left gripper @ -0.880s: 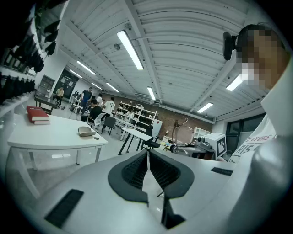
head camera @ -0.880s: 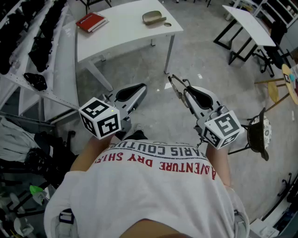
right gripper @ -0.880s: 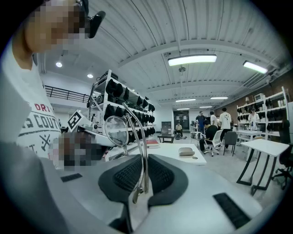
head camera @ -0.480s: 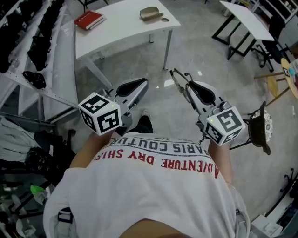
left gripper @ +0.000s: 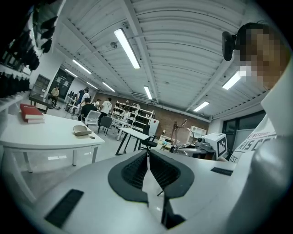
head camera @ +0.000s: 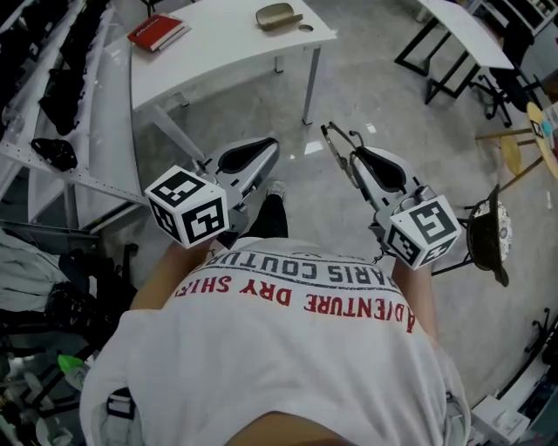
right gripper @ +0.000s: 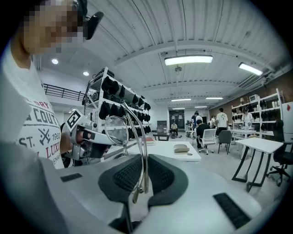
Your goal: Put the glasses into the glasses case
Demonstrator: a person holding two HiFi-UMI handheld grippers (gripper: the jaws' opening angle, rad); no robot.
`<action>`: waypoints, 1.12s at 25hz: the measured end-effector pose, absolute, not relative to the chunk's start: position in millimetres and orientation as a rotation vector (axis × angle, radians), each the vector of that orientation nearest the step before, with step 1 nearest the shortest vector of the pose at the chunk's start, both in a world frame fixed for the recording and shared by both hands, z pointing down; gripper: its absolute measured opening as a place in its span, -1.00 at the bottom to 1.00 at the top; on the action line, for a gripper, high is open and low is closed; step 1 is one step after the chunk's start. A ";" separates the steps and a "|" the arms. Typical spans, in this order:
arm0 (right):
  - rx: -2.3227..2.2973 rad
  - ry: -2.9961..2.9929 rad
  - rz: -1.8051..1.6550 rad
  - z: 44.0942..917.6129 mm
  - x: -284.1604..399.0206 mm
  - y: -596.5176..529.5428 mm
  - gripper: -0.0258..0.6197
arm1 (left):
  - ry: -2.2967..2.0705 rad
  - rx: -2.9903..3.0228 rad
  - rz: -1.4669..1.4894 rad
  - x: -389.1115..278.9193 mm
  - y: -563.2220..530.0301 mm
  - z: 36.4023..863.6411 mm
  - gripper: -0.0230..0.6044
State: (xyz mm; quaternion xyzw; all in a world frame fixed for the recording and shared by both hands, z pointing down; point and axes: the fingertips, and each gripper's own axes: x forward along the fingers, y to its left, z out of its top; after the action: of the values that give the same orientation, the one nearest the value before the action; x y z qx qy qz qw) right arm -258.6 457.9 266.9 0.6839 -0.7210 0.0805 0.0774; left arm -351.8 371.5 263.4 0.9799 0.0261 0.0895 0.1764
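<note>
Red-lettered "DRY" shirt point(head camera: 279, 366); right hand-held gripper point(right gripper: 141, 170) clamps glasses point(right gripper: 116, 130), left hand-held gripper point(left gripper: 148, 160) clenched empty.

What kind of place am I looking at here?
Probably an open lab or workshop-style workroom: white tables, a tall shelving rack, office chairs and strip lights overhead.

You have a white table point(head camera: 218, 52) standing ahead of you on the glossy grey floor point(head camera: 366, 96), and three things lie on its top. A red book point(head camera: 157, 31) sits toward the left end, well apart from the tan glasses case point(head camera: 276, 15) near the right end. Just beside the case, toward the near right corner, lies a small round thing point(head camera: 304, 28), too small to make out.
</note>
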 end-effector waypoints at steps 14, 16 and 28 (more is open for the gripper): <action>2.007 -2.139 0.326 279.9 -194.5 341.2 -0.76 | 0.046 2.716 0.286 -287.6 250.7 282.0 -0.81; 2.006 -2.121 0.361 284.7 -180.8 318.8 -0.76 | 0.054 2.702 0.299 -272.9 228.8 286.5 -0.81; 1.988 -2.066 0.434 288.6 -93.2 185.6 -0.76 | 0.066 2.643 0.335 -182.9 94.2 299.5 -0.81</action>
State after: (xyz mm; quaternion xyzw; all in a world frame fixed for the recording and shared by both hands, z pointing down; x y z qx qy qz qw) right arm -93.2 185.6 288.6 0.6806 -0.7072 0.1487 0.1205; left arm -182.9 94.2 299.5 0.9637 0.0241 0.1221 0.2362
